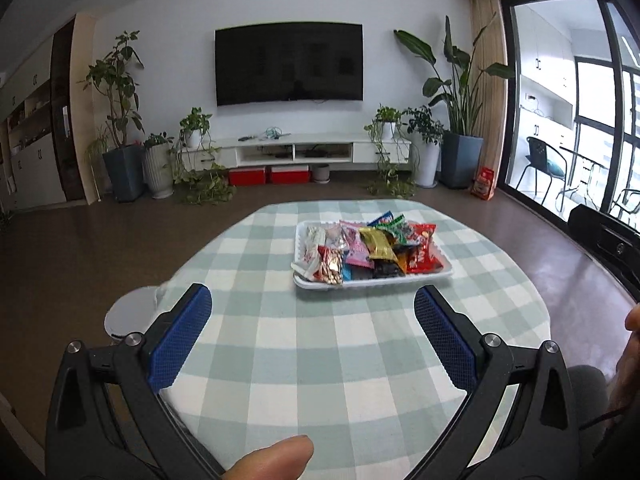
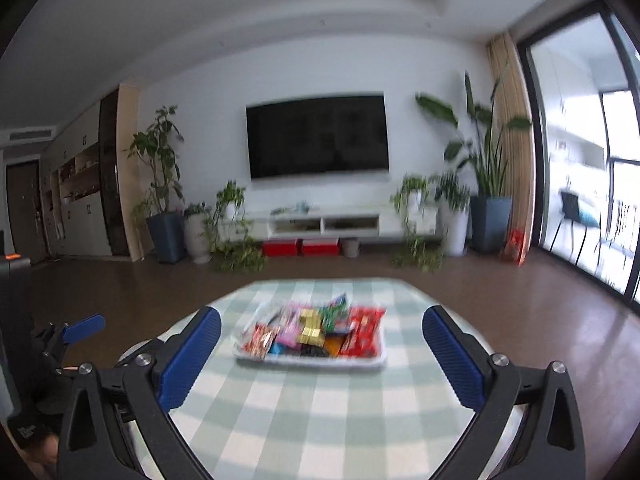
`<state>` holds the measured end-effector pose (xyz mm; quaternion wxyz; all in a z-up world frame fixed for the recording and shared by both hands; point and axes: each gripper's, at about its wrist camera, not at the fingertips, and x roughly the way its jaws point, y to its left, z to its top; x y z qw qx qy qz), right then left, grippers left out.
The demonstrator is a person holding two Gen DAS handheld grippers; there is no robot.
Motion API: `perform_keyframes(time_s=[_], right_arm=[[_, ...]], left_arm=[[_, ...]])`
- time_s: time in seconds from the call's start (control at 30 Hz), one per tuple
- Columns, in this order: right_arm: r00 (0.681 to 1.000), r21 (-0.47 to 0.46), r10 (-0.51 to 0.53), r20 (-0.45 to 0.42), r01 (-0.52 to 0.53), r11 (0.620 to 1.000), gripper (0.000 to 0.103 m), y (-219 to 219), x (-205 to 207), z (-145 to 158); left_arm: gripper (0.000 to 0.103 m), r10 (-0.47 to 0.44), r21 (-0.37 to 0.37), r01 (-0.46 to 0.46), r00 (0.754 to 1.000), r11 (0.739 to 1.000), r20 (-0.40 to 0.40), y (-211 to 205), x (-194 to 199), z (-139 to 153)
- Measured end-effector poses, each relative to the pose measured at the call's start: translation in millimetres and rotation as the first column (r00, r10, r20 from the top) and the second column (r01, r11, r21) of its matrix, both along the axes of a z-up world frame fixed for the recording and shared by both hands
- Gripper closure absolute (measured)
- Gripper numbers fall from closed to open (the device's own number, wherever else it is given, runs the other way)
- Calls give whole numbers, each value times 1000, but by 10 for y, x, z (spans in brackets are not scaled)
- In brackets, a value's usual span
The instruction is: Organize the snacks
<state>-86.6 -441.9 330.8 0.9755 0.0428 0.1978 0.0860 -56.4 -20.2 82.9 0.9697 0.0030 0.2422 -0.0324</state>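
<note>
Snacks (image 1: 370, 250) heaped in white tray (image 1: 376, 282)

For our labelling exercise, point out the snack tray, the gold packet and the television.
snack tray (image 1: 376, 282), left wrist view, front rim.
gold packet (image 1: 378, 244), left wrist view, wrapper middle.
television (image 1: 289, 64), left wrist view, screen centre.

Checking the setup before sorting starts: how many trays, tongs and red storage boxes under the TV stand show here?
White tray of snack packets: 1
Tongs, both open and empty: 2, left, right
Red boxes: 2
Total: 5
</note>
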Motion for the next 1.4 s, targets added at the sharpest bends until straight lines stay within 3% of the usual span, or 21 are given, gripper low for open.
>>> perform_keyframes(time_s=[0.1, 0.17, 0.33, 0.6, 1.4], right_arm=[[993, 71, 21, -115, -13, 997, 0, -78, 87, -169], [990, 78, 3, -144, 8, 997, 0, -107, 98, -263], [980, -5, -67, -188, 68, 998, 0, -20, 132, -448], [955, -50, -99, -278, 89, 995, 0, 11, 242, -718], [942, -61, -113, -316, 98, 993, 0, 44, 258, -853]], left_arm=[[0, 2, -3, -3, 998, 1000, -65, 2, 83, -197], [0, 0, -10, -1, 995, 1000, -97, 0, 101, -304], [0, 0, -30, -5, 988, 1000, -156, 11, 250, -498], [0, 18, -28, -25, 977, 999, -214, 56, 428, -675], [0, 7, -33, -15, 971, 999, -238, 21, 459, -764]])
